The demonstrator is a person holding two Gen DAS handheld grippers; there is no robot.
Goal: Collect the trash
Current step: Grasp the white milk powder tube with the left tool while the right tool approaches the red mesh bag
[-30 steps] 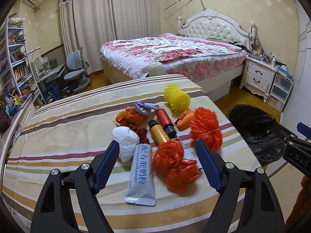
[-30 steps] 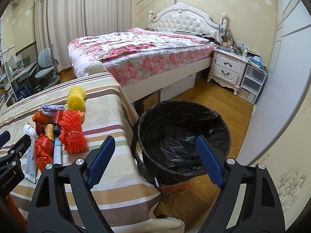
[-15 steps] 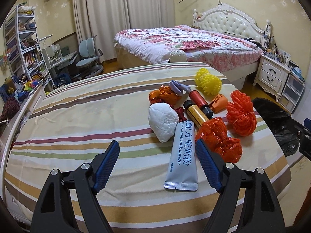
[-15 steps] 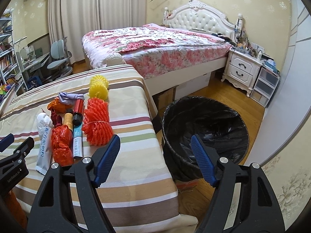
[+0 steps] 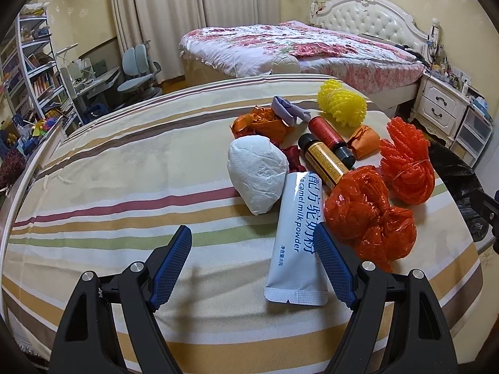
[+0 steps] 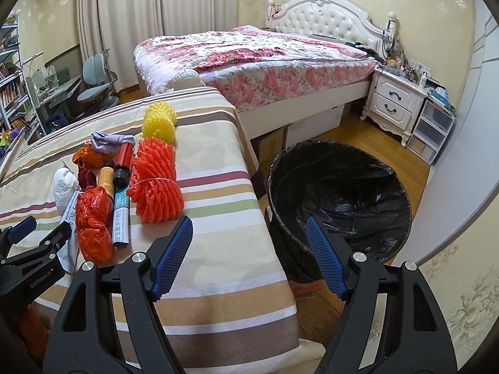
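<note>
**Trash heaped on striped cloth, both grippers spread and empty**

Clustered on the right part of the striped tablecloth [image 5: 124, 162]: a white crumpled paper wad [image 5: 257, 173], a white camel milk powder sachet [image 5: 297, 237] lying flat just beside it, a crumpled red plastic bag [image 5: 368, 215] touching the sachet's right edge. Behind these, 2 small bottles side by side, one gold-labelled [image 5: 324, 160], one red [image 5: 327, 134], both with black caps. Further right, an orange foam fruit net [image 5: 407, 168]; at the far edge, a yellow foam fruit net [image 5: 341, 104], an orange wrapper [image 5: 265, 121] and a lilac scrap [image 5: 287, 110].

Beside the table on the wood floor, a bin lined with a black trash bag [image 6: 340, 193], its mouth open.

Left gripper [image 5: 252, 265] hovering low over the cloth, jaws apart, nothing between them, right blue pad [image 5: 332, 265] overlapping the sachet's edge in view. Right gripper [image 6: 249, 255] poised over the table's corner and the bin rim, jaws apart and empty.

Beyond, a floral-covered bed [image 6: 249, 56] and a white nightstand [image 6: 396, 103].
</note>
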